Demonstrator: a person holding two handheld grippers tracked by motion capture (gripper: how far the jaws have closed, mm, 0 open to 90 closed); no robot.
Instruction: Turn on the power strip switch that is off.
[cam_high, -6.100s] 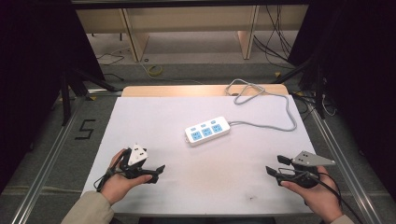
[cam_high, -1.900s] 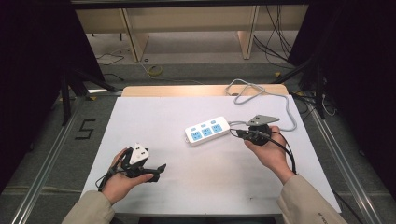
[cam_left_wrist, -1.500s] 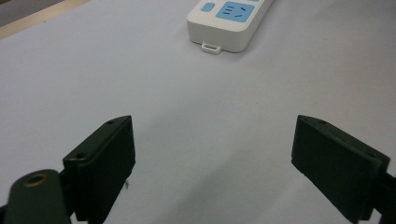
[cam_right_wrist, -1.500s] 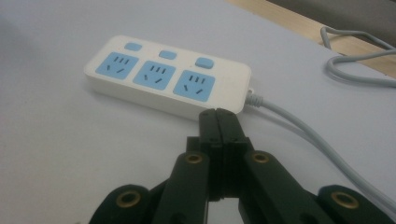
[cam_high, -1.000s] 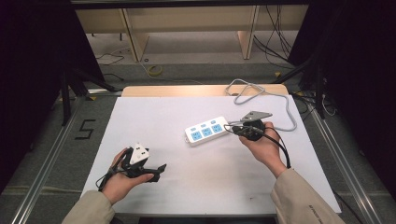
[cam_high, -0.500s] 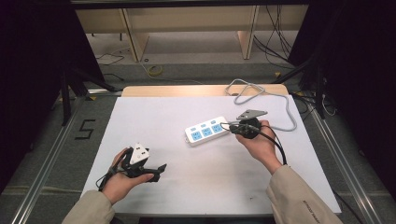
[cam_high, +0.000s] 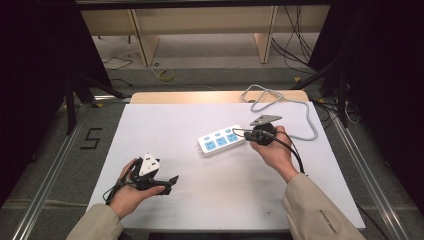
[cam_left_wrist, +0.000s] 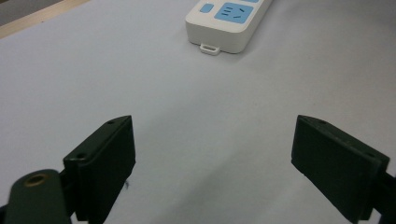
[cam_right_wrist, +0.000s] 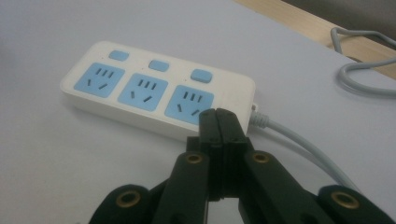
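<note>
1. Power strip (cam_high: 221, 141) lies near the middle of the white worktop (cam_high: 200, 200), angled, sockets up; its grey cable (cam_high: 305, 112) runs off the right end and loops at the far edge.
2. Right tongs (cam_high: 248, 133): jaws pressed together, nothing between them. In the right gripper view their tip (cam_right_wrist: 218, 122) sits at the cable end of the strip, over the near edge of the last blue socket (cam_right_wrist: 189, 105). We can't tell whether it touches the casing or hovers just above.
3. Left tongs (cam_high: 172, 180): spread wide, empty, low over bare worktop near our left front corner, well apart from the strip. The left gripper view looks along them toward the strip's free end (cam_left_wrist: 229, 23).
4. Step in hand, our read: right side is lining up a closed-tip poke or push at the strip, most likely at a blue switch button (cam_right_wrist: 201, 74) behind that socket, or nudging the body.
5. Next move, if it's the switch: lift the tip a touch, carry it past the socket onto the button, press straight down.
6. Risk: the strip is light and unheld, so an off-axis push may slide or pivot it. Bringing the left tongs in to brace the free end would help.
</note>
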